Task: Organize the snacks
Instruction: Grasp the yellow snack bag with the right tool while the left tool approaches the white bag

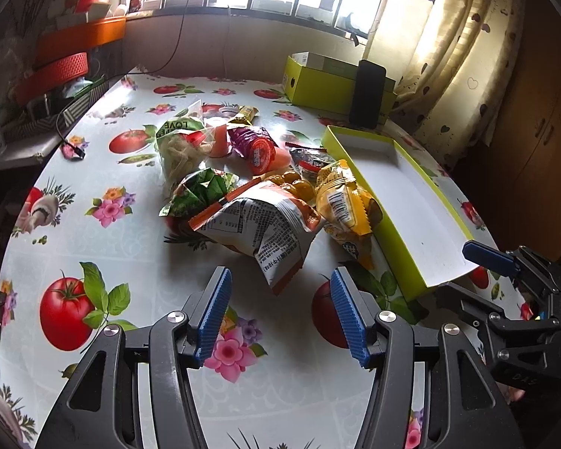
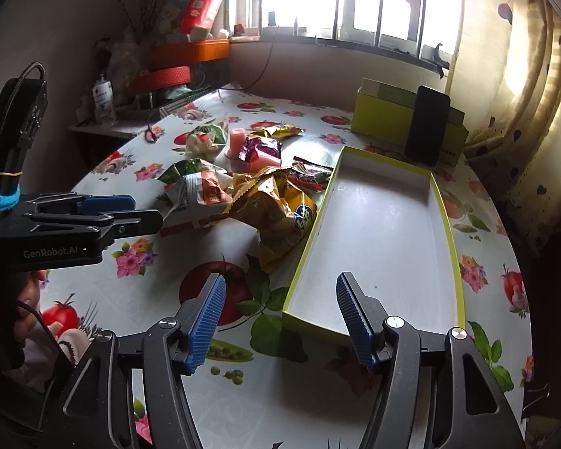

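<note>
The round tabletop [image 1: 93, 247] wears a glossy plastic cloth printed with tomatoes, flowers and mushrooms, a smooth surface off which packets should slide easily. Near its right edge lies the long shallow cardboard tray with lime-green walls and a white floor [image 2: 374, 224], empty, its long side drawn up against the snacks, probably so each packet needs only a short carry into it. Behind it, at the far edge under the window, stands a lime-green cardboard box [image 1: 318, 86] with a dark flat phone [image 1: 368, 93] leaning upright against its front.

The snacks themselves sit heaped around the middle of the tabletop, just left of the tray, none yet inside. Largest is the crinkled white-and-orange foil bag [image 1: 258, 228], lying nearest the front edge with its printed back up. Touching it on the tray side is the yellow crumpled plastic bag [image 2: 276, 209], which rests against the tray wall. Farther back lie a clear bag with a green header holding pale strips [image 1: 179, 142], a folded green foil packet [image 1: 202, 187], a purple-and-red wrapped roll [image 1: 254, 146] and a small pink jelly cup [image 2: 237, 138].

The left hand-held gripper [image 1: 280, 310] hovers with its ribbed blue pads spread wide, pointed at the white-and-orange bag and holding nothing. The right hand-held gripper [image 2: 280, 318] is likewise spread and empty, poised over the tray's near end.
</note>
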### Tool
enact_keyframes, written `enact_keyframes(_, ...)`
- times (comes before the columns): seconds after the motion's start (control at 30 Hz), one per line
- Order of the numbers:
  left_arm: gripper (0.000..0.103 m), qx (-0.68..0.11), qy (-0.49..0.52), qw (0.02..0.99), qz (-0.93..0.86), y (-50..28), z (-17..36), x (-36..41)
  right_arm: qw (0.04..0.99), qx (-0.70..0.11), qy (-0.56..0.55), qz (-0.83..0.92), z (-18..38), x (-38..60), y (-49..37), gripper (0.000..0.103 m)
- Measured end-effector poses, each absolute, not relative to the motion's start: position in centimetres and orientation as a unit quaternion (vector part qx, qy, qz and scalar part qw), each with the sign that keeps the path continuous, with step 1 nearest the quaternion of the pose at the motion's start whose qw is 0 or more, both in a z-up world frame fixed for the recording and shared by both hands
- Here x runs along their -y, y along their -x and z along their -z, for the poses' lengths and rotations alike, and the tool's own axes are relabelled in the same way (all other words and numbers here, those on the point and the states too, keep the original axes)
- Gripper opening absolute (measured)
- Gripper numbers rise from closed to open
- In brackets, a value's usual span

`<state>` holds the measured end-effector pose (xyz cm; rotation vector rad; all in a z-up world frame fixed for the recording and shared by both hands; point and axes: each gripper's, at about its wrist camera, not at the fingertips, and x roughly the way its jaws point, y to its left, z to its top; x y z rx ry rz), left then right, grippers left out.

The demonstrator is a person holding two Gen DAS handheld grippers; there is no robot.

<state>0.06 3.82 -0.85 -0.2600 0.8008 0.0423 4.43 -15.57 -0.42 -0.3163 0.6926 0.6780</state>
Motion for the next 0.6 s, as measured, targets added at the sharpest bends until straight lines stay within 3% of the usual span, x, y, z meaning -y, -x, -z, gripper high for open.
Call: enact_keyframes(0.6,0.056,-0.407,0.157,0.9,-0.017,-1.7,2.1,-5.2,0.866,-0.322,0.189,-0.333,1.0,12.9,-7.0,0.062)
